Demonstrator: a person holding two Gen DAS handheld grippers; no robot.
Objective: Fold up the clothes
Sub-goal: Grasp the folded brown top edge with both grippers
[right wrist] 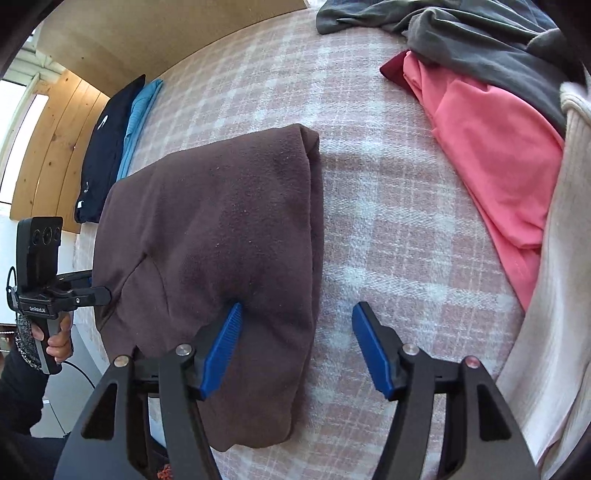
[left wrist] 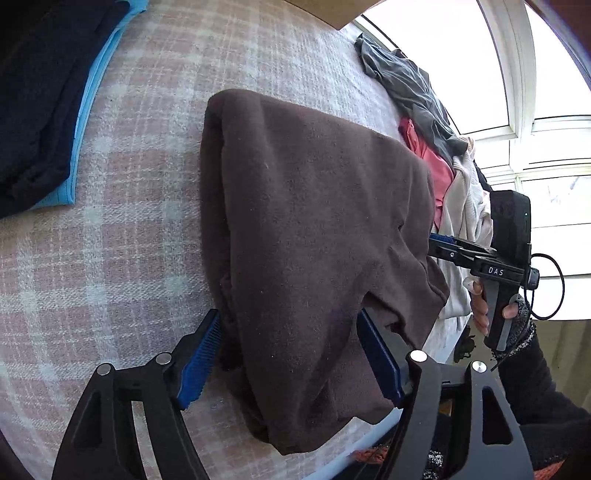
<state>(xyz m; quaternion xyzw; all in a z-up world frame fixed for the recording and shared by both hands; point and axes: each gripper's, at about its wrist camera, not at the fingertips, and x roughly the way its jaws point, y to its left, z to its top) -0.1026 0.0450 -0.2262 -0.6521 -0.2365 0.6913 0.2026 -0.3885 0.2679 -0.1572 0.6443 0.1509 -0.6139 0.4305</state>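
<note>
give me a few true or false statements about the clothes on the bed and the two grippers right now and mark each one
1. The brown garment lies folded on the plaid blanket. True.
2. The right gripper is clamped on the pink garment. False: its jaws stand open, one pad over the brown garment's edge, the other over the blanket; the pink garment lies apart.
3. The left gripper has its jaws open, either side of the brown garment's end. True.
4. The navy garment lies on top of the brown one. False: it lies apart, beside a light blue garment.
5. A grey garment lies above the pink one in the unfolded pile. True.
</note>
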